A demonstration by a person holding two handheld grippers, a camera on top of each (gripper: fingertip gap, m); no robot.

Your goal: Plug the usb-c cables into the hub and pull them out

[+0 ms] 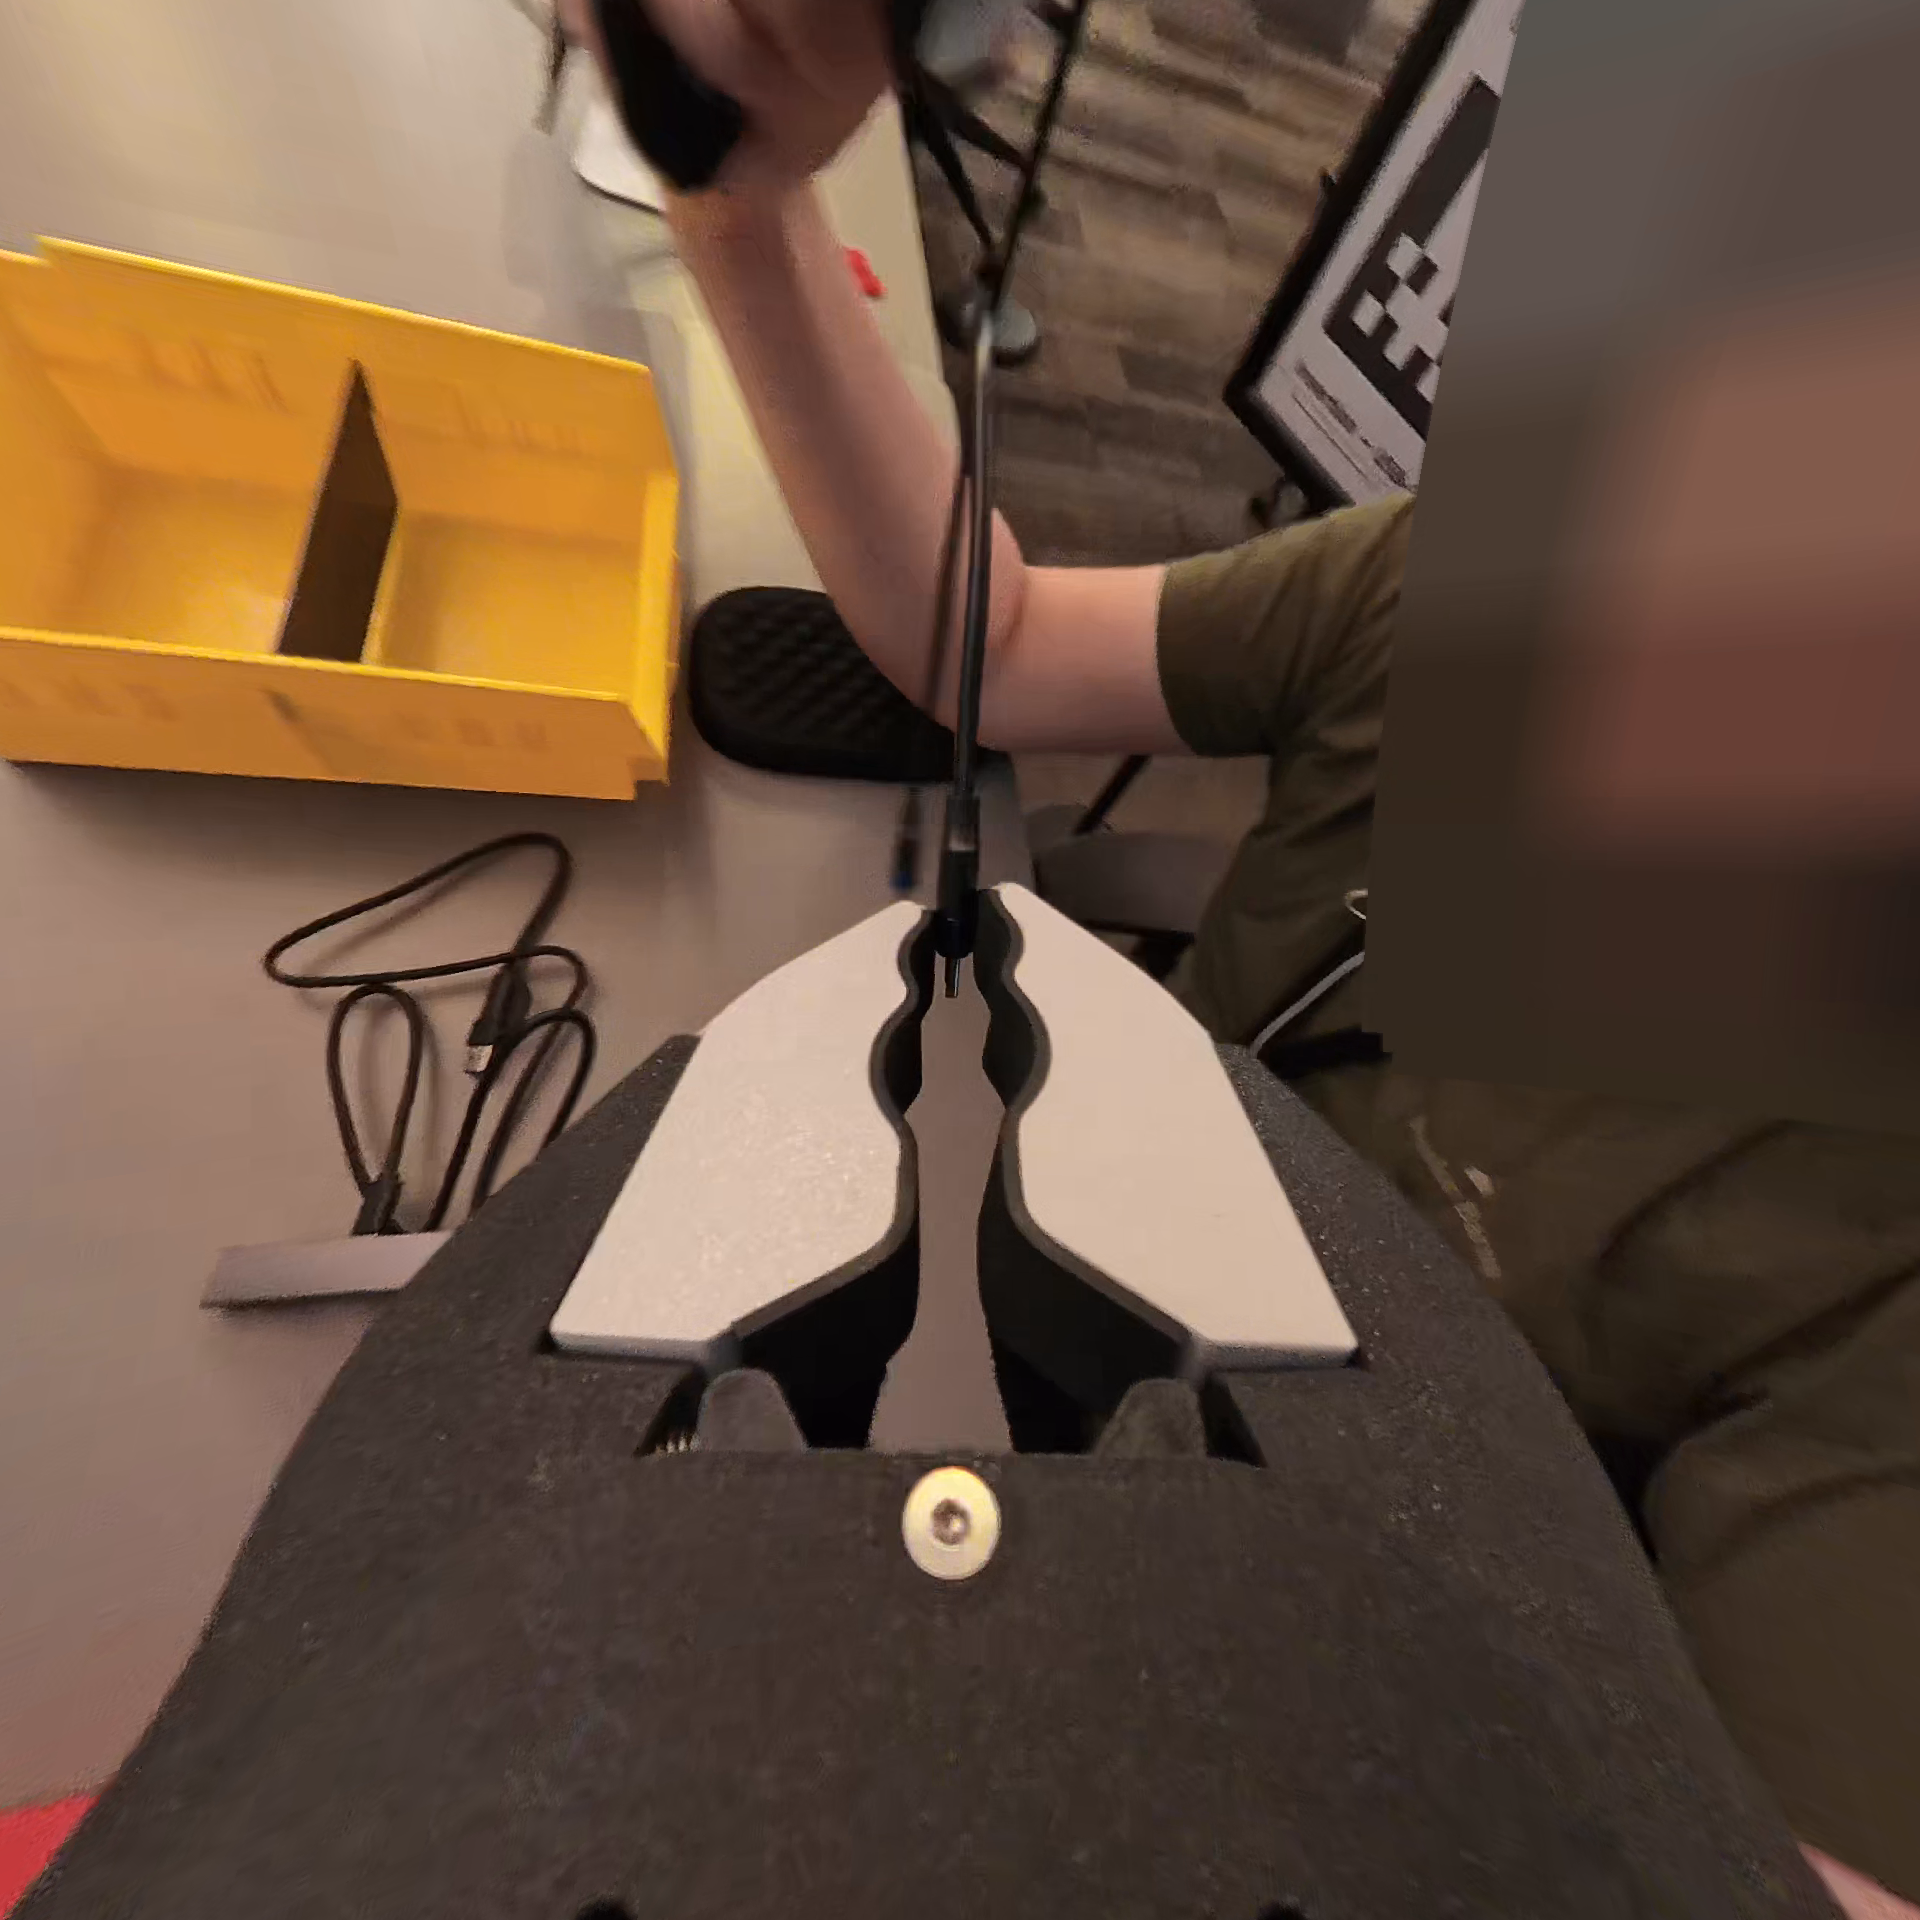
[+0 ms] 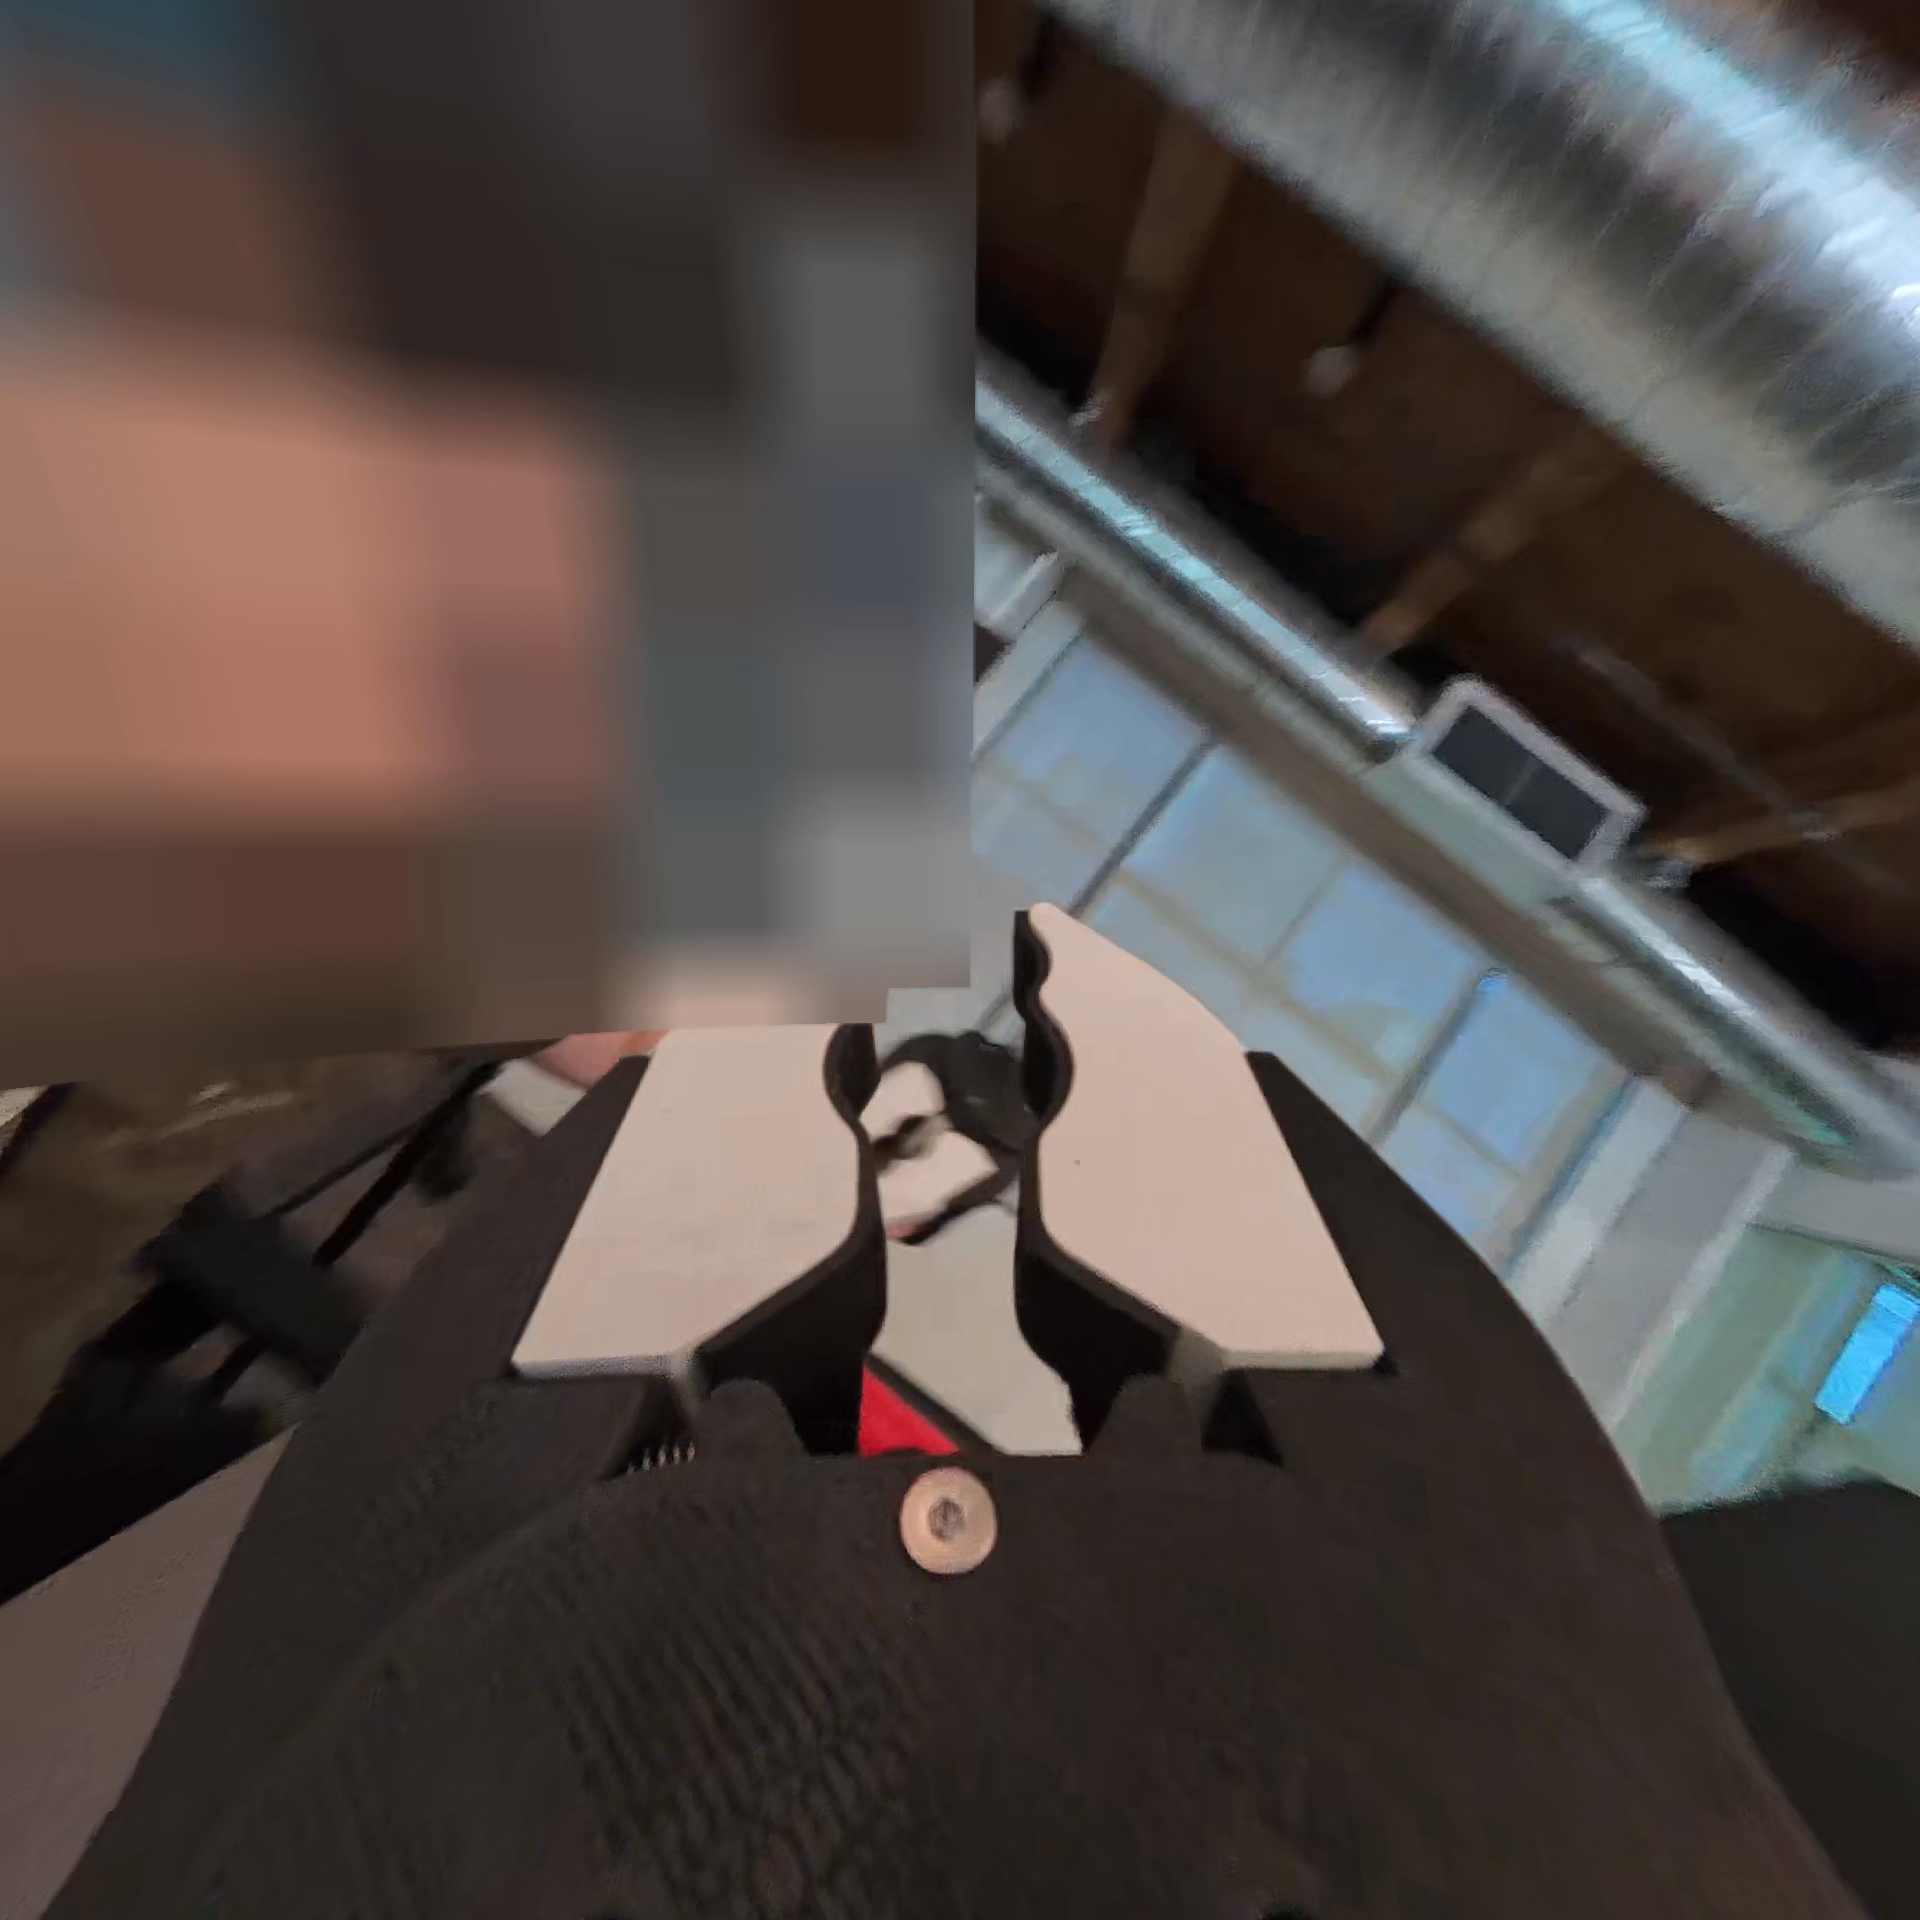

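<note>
L gripper [image 1: 953, 940] clamped on cable [image 1: 971, 582] plug at its tips, likely for aiming. Hub [image 1: 312, 1265] lay low-left of it w/ spare cables [image 1: 447, 1049]. R gripper [image 2: 951, 1049] raised; closure unclear.

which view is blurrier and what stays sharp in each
The right wrist view is blurrier: the ceiling duct and windows smear with motion, though the right gripper stays fairly crisp. The left wrist view is steadier: the left gripper and the cable plug it pinches are sharp, while the yellow bin is softly blurred and bent by the wide lens.
</note>
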